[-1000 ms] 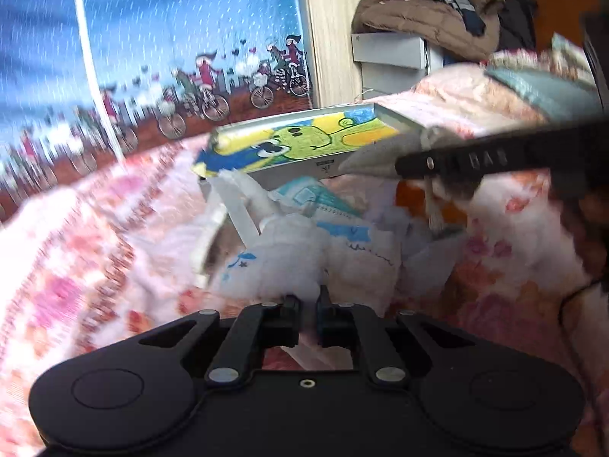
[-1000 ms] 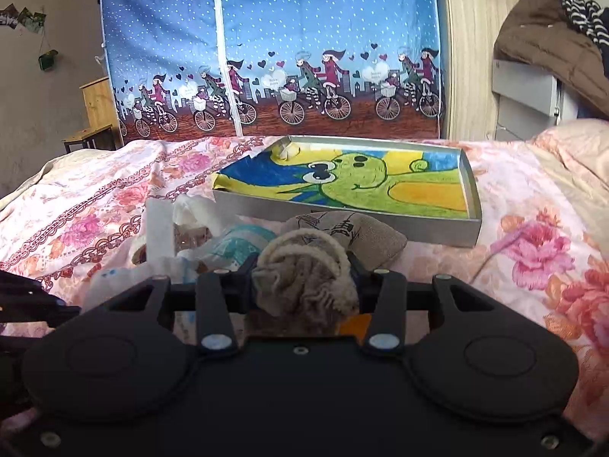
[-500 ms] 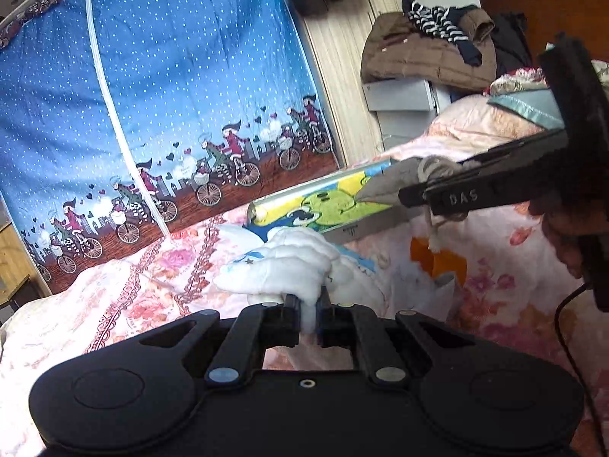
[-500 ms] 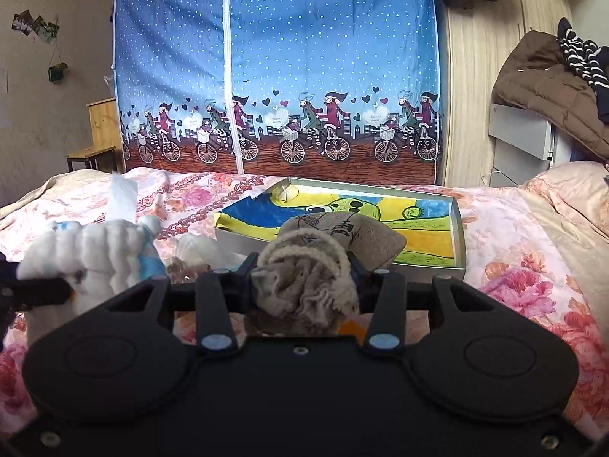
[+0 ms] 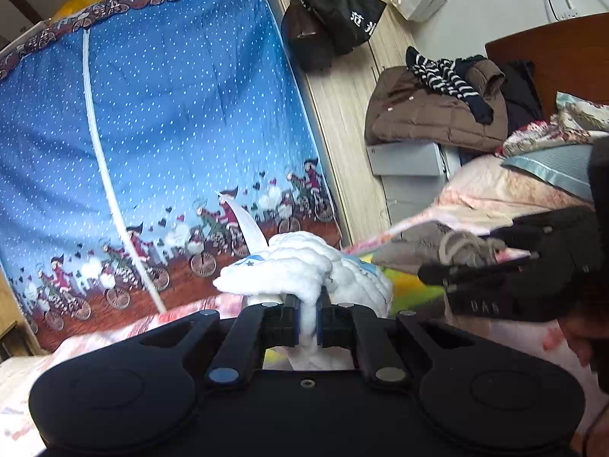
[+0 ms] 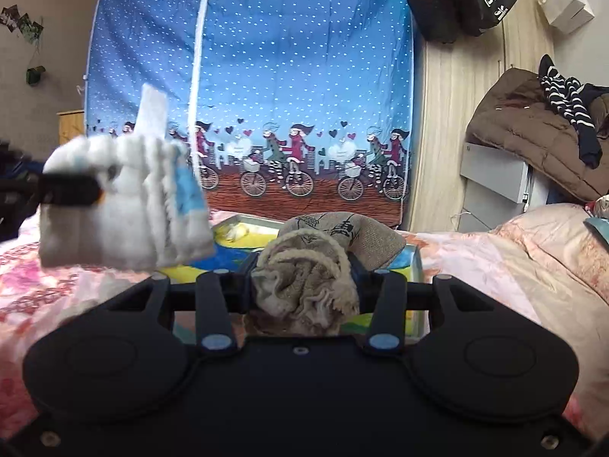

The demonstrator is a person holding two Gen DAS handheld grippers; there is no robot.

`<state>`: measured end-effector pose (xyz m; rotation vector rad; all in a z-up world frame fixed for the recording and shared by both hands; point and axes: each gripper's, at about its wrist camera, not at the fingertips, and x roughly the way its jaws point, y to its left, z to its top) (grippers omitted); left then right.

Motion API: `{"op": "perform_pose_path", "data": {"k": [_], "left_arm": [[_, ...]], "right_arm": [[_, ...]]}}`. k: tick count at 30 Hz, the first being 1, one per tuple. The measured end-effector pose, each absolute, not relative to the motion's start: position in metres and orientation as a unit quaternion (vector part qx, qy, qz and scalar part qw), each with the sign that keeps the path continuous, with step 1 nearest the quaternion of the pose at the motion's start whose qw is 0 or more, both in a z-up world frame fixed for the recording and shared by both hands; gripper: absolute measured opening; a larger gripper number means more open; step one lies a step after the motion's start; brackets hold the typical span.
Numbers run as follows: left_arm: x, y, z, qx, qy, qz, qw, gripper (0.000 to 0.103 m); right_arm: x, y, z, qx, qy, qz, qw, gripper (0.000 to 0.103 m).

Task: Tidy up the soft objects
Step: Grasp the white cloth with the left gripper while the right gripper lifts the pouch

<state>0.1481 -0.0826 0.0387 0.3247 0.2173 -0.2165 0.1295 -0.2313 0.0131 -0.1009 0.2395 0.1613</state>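
Note:
My left gripper (image 5: 307, 318) is shut on a white padded diaper with blue print (image 5: 300, 270) and holds it in the air; the diaper also shows at the left of the right wrist view (image 6: 121, 205). My right gripper (image 6: 302, 278) is shut on a beige burlap drawstring pouch (image 6: 304, 278), held above the bed; the pouch also shows in the left wrist view (image 5: 449, 245). A metal tray with a yellow, green and blue cartoon picture (image 6: 416, 266) lies on the bed beyond both grippers, with a small pale object (image 6: 238, 231) in its far corner.
The bed has a pink floral cover (image 6: 495, 266). A blue fabric wardrobe with cyclists printed on it (image 6: 266, 95) stands behind the bed. A brown jacket and striped cloth (image 6: 540, 129) lie on a grey cabinet at the right. Black bags (image 5: 331, 19) hang on the wooden wall.
My left gripper has lifted the white diaper off the bed and up into the air. My right gripper has risen a little toward the tray, still holding the pouch.

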Motion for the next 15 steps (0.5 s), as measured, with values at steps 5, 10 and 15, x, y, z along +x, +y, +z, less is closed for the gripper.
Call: {"op": "perform_pose_path", "data": {"k": [5,10,15], "left_arm": [[0.228,-0.106,0.029,0.136,0.077,-0.092,0.983,0.008],[0.298,-0.134,0.005,0.123,0.093,-0.077,0.985,0.008],[0.346,-0.147,-0.031,0.086,0.159,-0.065,0.981,0.008]], "right_arm": [[0.176,-0.257,0.006,-0.018,0.134,0.061,0.989,0.037],[0.215,-0.283,-0.006,-0.003,0.14,0.057,0.989,0.037],[0.245,-0.287,-0.033,0.016,0.144,0.06,0.988,0.037]]}}
